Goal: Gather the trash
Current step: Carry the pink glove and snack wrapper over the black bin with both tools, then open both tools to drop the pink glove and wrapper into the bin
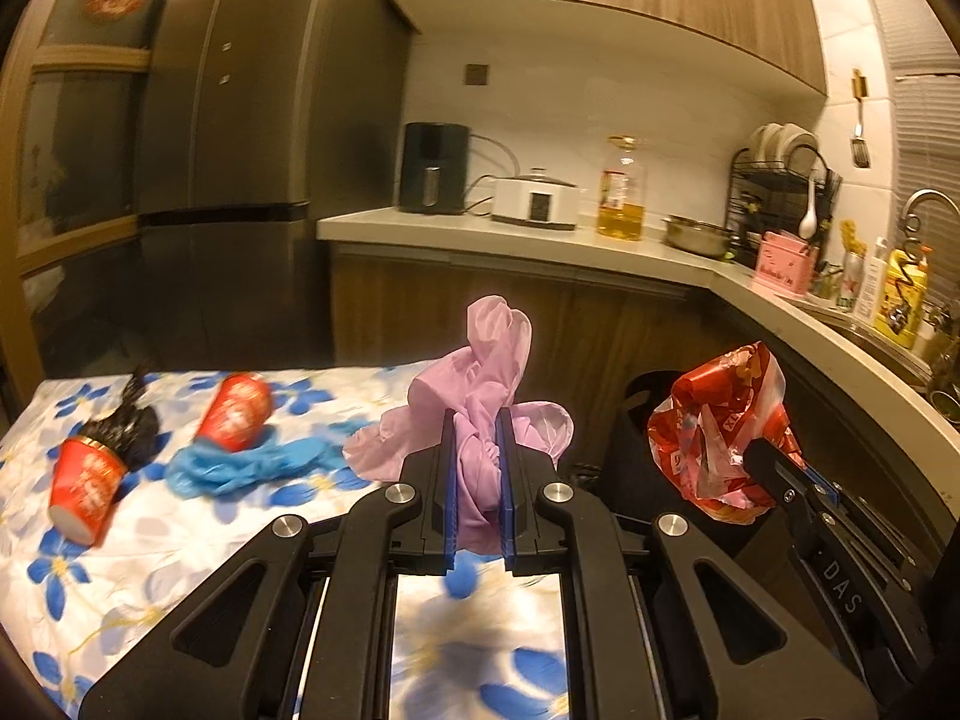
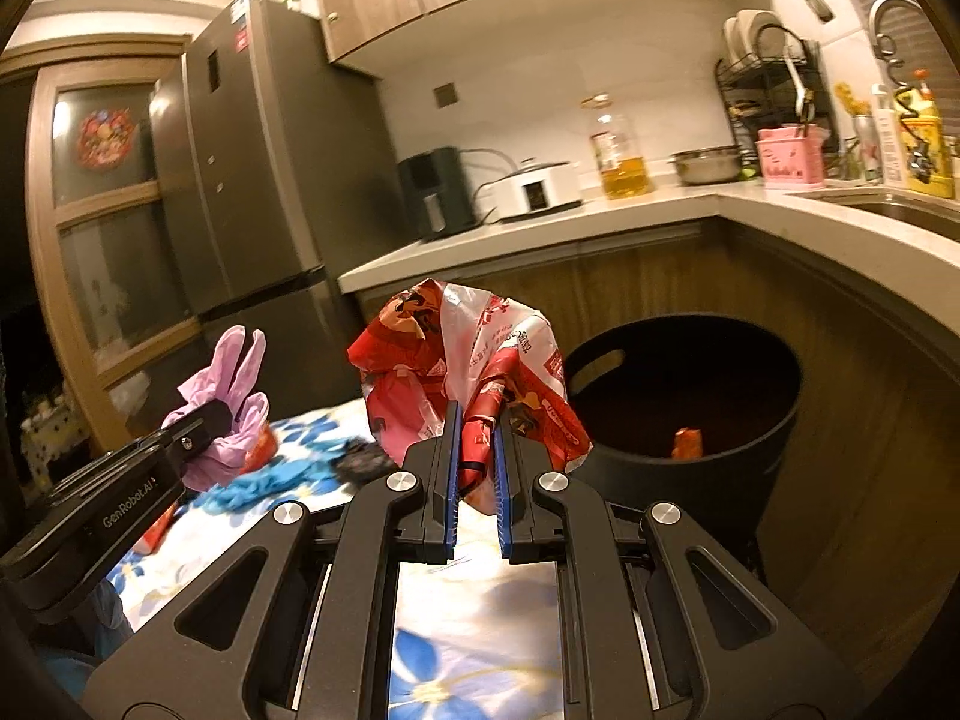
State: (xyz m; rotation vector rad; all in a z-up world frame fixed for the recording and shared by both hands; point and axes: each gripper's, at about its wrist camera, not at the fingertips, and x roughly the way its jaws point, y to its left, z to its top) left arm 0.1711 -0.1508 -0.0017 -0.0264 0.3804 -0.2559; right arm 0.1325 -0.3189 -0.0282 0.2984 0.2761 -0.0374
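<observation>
**A:** What did you have in your left gripper (image 1: 477,420)?

**B:** You had it clamped on a crumpled pink glove (image 1: 480,384), held up above the table (image 1: 180,540). The blue pads (image 1: 503,450) pinched the glove on both sides, and its fingers stuck up past the tips.

**A:** And the right one?

**B:** Your right gripper (image 2: 477,420) was closed on a red bag (image 2: 468,354), bunched up between the pads. From the left camera the bag (image 1: 714,420) hung off the table's right edge, in front of the bin (image 1: 636,396).

**A:** Where was the bin?

**B:** The black bin (image 2: 690,420) stood on the floor between the table and the curved counter (image 2: 780,222), just right of your bag. Something small and orange (image 2: 687,443) lay inside it.

**A:** What was left on the table?

**B:** Two red cups lay on their sides on the flowered cloth. The near cup (image 1: 84,480) had a black bag (image 1: 129,420) bunched at its mouth. The far cup (image 1: 237,411) touched a blue glove (image 1: 252,462), which lay spread just left of your pink one.

**A:** Were the two grippers close?

**B:** You held them side by side, apart, the left one over the table and the right one nearer the bin.
</observation>
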